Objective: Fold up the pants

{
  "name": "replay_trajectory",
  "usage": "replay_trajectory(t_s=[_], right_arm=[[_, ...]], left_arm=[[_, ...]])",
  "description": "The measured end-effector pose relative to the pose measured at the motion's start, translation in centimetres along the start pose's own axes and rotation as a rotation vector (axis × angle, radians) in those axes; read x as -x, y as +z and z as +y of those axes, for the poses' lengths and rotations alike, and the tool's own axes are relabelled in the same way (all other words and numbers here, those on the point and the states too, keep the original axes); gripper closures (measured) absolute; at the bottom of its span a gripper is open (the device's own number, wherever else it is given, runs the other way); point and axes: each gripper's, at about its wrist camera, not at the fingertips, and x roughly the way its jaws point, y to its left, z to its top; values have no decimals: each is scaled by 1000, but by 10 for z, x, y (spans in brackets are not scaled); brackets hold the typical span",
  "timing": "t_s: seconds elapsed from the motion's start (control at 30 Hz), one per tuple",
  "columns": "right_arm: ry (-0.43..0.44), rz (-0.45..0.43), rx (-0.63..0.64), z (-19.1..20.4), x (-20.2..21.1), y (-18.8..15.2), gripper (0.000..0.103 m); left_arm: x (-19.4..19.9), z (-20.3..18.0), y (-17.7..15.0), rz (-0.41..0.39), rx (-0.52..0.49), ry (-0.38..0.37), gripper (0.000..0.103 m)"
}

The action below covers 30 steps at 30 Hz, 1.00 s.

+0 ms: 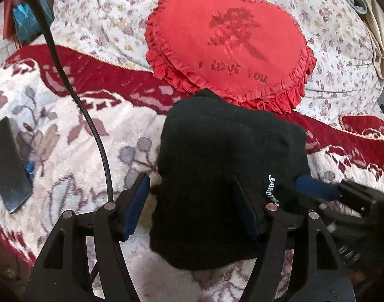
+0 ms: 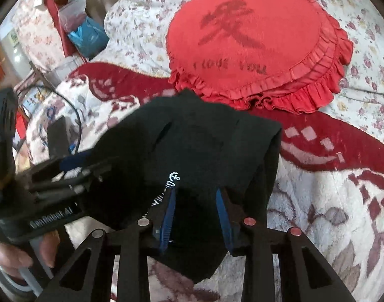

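Black pants [image 1: 217, 163] bunched on floral blanket [image 1: 66, 138]; red cushion [image 1: 229, 42] behind.

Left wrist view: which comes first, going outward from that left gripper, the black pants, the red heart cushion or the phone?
1. Black pants: between the left gripper fingers.
2. Phone: far left, on the blanket.
3. Red heart cushion: beyond the pants, against the floral bedding.
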Motion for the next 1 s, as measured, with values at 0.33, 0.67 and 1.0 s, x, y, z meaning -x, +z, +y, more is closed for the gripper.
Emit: replay_trajectory(t_s=[0.33,0.67,1.0], right_arm=[[-59,-111,-12,7,43,0,56],[-82,-137,-9,15,58,-2,50],[-70,-145,-9,18,65,-4,50]], left_arm=[[40,-9,-8,-88,-32,71,36],[68,-11,-17,-147,-21,106,36],[81,-14,-20,-178,-27,132,36]])
